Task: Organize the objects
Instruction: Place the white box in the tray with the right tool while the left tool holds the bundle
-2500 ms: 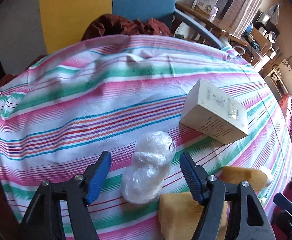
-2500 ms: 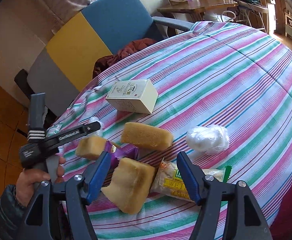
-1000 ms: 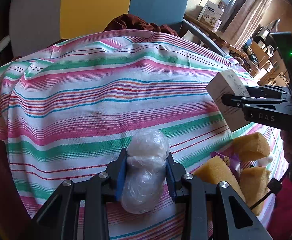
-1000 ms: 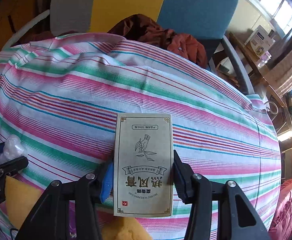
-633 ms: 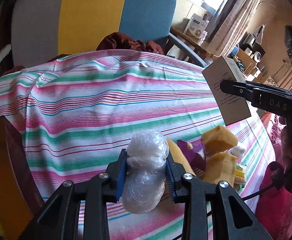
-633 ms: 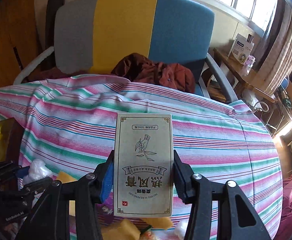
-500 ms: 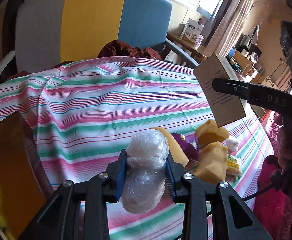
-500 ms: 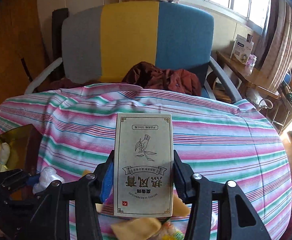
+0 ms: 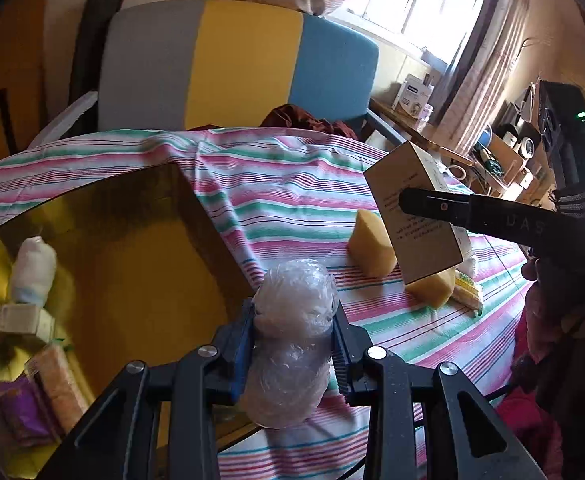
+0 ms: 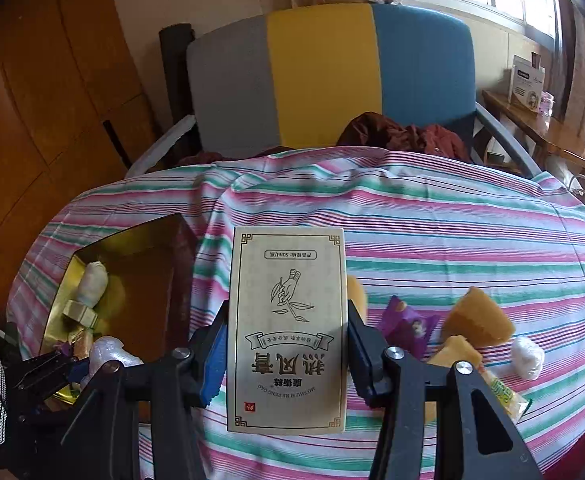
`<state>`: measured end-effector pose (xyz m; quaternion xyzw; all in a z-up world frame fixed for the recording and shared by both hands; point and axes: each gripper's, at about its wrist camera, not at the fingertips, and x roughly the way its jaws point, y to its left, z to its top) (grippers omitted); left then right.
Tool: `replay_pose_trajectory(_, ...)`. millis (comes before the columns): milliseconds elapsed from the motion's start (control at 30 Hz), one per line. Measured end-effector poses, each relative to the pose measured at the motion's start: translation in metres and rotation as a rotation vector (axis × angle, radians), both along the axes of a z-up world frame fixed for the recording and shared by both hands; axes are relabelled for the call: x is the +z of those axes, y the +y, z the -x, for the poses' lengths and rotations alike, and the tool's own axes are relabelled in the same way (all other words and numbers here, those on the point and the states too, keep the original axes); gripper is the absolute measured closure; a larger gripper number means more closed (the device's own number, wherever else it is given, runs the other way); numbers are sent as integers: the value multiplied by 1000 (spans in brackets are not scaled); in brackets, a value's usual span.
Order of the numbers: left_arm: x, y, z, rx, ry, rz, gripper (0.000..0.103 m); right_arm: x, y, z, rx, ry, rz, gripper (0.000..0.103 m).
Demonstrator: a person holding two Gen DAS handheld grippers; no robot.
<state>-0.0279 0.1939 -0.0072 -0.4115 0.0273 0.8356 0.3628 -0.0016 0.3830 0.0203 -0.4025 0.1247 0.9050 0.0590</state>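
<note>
Both loads are up off the surface (image 10: 452, 224) now: left gripper (image 9: 292, 344) fingers clamped on the plastic bundle (image 9: 290, 344), right gripper (image 10: 286, 344) fingers clamped on the carton (image 10: 288, 320), swinging toward the gold tray (image 9: 196, 216).

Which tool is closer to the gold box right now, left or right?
Left. The left tool, clamping the plastic-wrapped bundle, sits at the gold box rim. The right tool, gripping the cream carton, is farther right, above the striped cloth.
</note>
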Motion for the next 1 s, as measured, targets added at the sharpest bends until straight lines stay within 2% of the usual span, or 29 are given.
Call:
replay_pose_trajectory(233, -2, -92, 4, 173, 23, 9, 68, 5, -81, 40, 179, -1, 42, 52)
replay_pose_trajectory(433, -10, -153, 5, 309, 6, -6, 68, -26, -141, 101, 272, -127, 60, 52)
replay_pose_trajectory(667, -16, -186, 4, 363, 9, -13, 68, -71, -182, 170, 248, -268, 0, 52)
replay_pose_trajectory(800, -20, -197, 7, 381, 0, -22, 68, -89, -205, 202, 229, -317, -52, 52)
replay_pose_trajectory(867, -23, -201, 9, 388, -10, -26, 68, -94, -214, 214, 227, -323, -46, 52)
replay_pose_trajectory(1000, -27, -207, 12, 403, -20, -29, 68, -95, -222, 225, 249, -286, 41, 50)
